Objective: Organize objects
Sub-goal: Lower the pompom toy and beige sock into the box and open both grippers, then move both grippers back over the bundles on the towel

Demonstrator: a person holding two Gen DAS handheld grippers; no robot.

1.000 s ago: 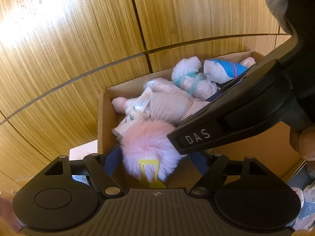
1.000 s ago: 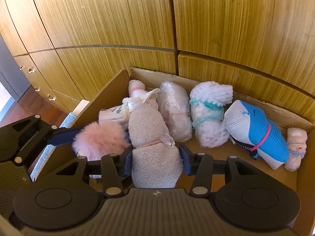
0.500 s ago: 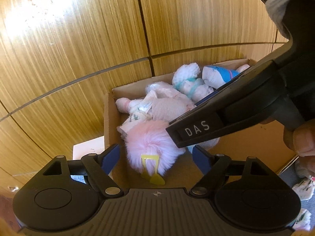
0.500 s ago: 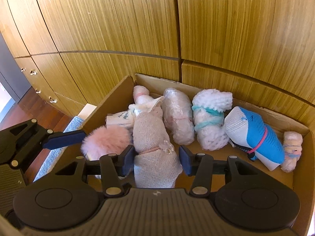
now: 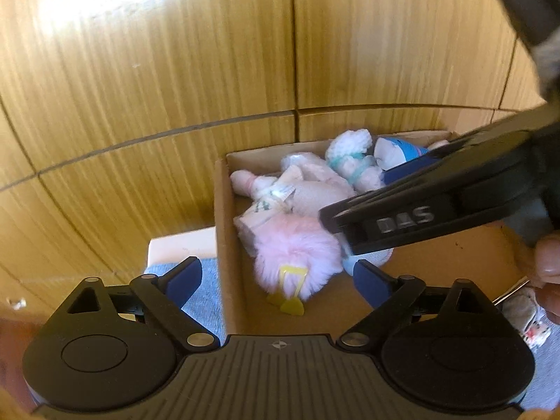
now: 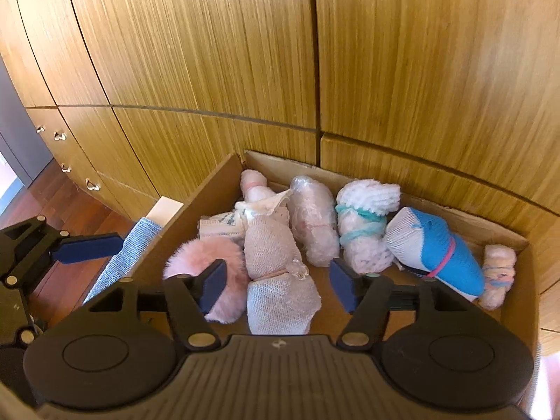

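From the left wrist we look down and forward over the near-left corner of the cardboard box (image 5: 224,231) toward the wooden cabinets (image 5: 175,70). From the right wrist we sit close above the box (image 6: 518,301), facing the same cabinets (image 6: 420,70). Both views share the box's rolled socks.

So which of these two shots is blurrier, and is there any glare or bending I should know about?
Left wrist view: softer, with motion smear on the pink pompom and cardboard box, a bright sun patch washing out the wooden cabinet, and the right claw's body blocking the right side. Right wrist view: sharper and evenly lit, though the fisheye bows the cabinet seams.
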